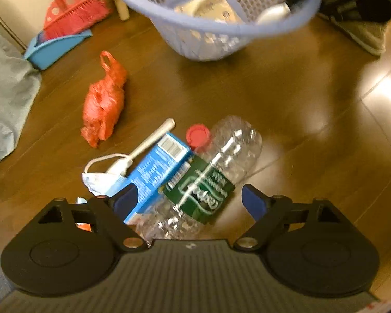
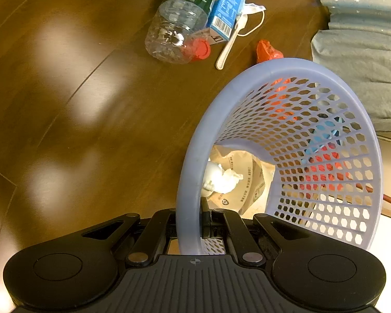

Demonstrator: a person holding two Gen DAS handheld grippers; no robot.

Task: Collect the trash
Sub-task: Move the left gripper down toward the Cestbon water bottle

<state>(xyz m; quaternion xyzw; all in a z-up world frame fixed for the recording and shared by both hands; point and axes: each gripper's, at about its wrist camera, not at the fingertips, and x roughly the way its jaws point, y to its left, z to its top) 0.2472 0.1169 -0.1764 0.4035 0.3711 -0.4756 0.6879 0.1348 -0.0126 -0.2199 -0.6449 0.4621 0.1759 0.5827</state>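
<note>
Left wrist view shows your left gripper (image 1: 189, 198) with its blue fingers spread apart, low in the middle of the frame, right above the clear plastic bottle with a green label and red cap (image 1: 216, 172). Touching the bottle on its left is the blue paper carton (image 1: 156, 167), with a white plastic spoon (image 1: 148, 143) and a crumpled face mask (image 1: 101, 180) beside it. An orange plastic bag (image 1: 104, 104) lies apart at the left. Your right gripper (image 2: 195, 224) is pinched tight on the rim of the pale purple plastic basket (image 2: 325, 156), at the lower right of its view. Some paper trash is already inside, so I think you are partway done, with five things left on the brown wood floor (image 1: 286, 91)
</note>
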